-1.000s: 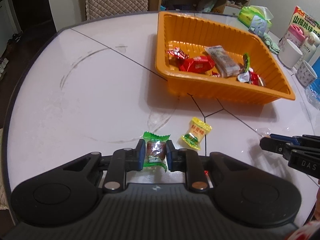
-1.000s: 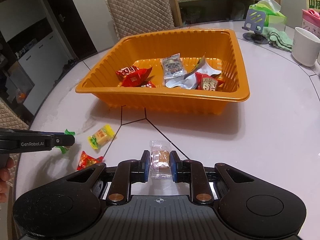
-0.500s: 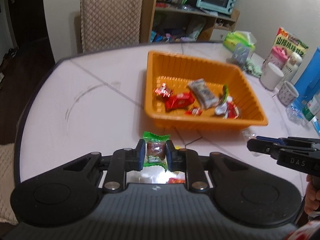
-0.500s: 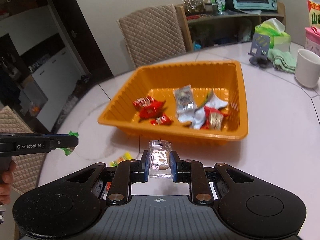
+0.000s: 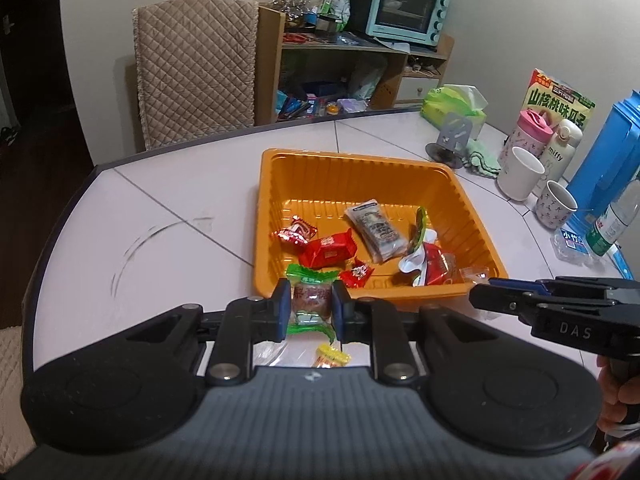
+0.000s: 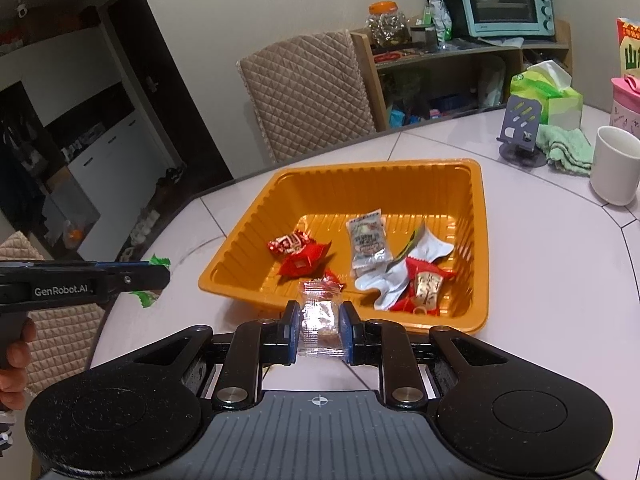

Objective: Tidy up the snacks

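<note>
My left gripper (image 5: 309, 309) is clamped on a green-wrapped candy (image 5: 311, 301), its blue pads pressing the wrapper from both sides, with the twisted ends sticking out above and below. My right gripper (image 6: 319, 327) is likewise closed on a clear-wrapped candy (image 6: 319, 318), pinched across its middle. Both candies hang clear of the tabletop (image 5: 168, 216).

Just ahead of each gripper sits the orange tray (image 6: 478, 264), its near rim almost under my fingertips. Inside it lie several red-wrapped sweets (image 5: 328, 249), a grey packet (image 5: 374, 229) and a torn white wrapper (image 6: 400, 276). Below my left gripper, close to me, one yellow candy (image 5: 332, 357) lies on the tabletop.

Beyond the tray, to my right, stand a white mug (image 6: 614, 170), a green cloth (image 6: 566, 148) and a phone stand (image 6: 518, 128); none of them is in my way.

I judge this to be the carrying step: both candies are gripped and lifted, and not yet over the tray. Next I should bring each gripper forward past the near wall, over a bare patch of the tray floor, then open. The two grippers are near each other, so I should keep them apart as they cross. The yellow candy waits for another trip.
</note>
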A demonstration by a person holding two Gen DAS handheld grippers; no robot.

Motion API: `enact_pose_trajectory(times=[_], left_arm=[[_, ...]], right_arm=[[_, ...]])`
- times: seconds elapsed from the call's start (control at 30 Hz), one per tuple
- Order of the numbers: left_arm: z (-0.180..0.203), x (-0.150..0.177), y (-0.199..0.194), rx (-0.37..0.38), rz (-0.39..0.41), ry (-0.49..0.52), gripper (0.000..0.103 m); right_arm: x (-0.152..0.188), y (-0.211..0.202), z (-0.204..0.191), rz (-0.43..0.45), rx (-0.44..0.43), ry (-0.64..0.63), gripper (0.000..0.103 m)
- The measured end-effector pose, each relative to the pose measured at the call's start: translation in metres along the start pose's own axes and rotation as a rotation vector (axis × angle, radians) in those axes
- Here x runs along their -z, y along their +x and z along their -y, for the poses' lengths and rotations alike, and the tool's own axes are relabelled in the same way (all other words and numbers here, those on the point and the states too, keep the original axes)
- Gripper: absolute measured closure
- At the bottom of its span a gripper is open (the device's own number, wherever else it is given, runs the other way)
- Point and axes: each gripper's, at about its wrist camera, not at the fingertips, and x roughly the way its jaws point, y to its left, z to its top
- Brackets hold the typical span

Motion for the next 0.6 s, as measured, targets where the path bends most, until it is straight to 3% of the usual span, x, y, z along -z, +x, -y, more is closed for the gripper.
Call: enact_pose_trajectory(times=[0.6], left_arm=[[0.024,-0.043,0.038,0.028,0.008,0.074,0.084]], right_arm=[[-0.041,0.014,0.014,0.061,0.032,-0.011,0.081]])
